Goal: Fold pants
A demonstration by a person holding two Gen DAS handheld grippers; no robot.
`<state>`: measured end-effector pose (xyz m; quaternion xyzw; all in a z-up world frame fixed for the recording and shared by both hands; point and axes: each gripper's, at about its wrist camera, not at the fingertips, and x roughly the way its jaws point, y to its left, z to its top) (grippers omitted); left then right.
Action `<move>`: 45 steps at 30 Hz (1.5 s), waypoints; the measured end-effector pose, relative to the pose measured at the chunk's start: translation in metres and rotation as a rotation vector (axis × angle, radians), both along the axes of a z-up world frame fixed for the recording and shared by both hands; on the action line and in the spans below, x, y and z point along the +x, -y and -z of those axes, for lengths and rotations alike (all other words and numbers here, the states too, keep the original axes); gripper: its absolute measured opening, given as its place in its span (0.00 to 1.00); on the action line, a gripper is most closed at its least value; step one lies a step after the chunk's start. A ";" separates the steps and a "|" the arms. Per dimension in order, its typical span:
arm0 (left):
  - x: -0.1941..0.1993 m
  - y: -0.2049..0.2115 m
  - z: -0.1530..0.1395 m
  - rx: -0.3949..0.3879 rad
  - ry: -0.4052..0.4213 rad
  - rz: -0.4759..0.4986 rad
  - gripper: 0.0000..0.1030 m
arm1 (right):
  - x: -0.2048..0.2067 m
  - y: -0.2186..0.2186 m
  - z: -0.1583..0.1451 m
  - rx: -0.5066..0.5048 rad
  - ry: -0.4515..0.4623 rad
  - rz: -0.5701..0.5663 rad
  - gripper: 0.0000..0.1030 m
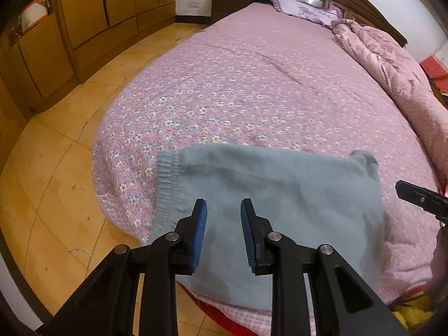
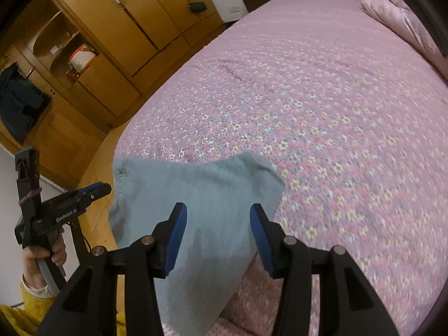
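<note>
Our left gripper (image 1: 224, 210) hangs above the folded blue-grey knit pants (image 1: 266, 196) with its blue-padded jaws parted a little and nothing pinched between them; our right gripper (image 2: 218, 210) also hangs over the cloth, its jaws spread wider and likewise empty. The pants lie as a compact bundle at the near edge of the bed, on the pink flower-print bedspread (image 1: 252, 84), with the ribbed waistband toward the bed's left side and part of the cloth draping over the edge. We judge the fold to be made and both tools to be letting go and drawing off; what remains, if anything, is a check that the bundle sits square and does not slide off the edge. Only the right wrist view shows the hand (image 2: 42, 254) in a yellow sleeve holding the left tool; only the left wrist view shows the crumpled pink quilt (image 1: 392, 64) along the far right side.
</note>
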<state>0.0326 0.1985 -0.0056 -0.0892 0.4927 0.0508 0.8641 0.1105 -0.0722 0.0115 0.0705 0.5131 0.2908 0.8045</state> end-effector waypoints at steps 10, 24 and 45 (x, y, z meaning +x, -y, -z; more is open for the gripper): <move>-0.030 0.036 -0.006 -0.031 0.001 0.070 0.18 | -0.025 0.037 -0.001 0.057 -0.087 0.082 0.48; -0.044 0.051 0.034 -0.093 -0.093 0.079 0.18 | -0.038 0.031 0.039 0.076 -0.255 0.064 0.49; -0.043 0.059 0.057 -0.084 -0.128 0.095 0.18 | -0.038 -0.023 0.105 0.066 -0.463 -0.012 0.55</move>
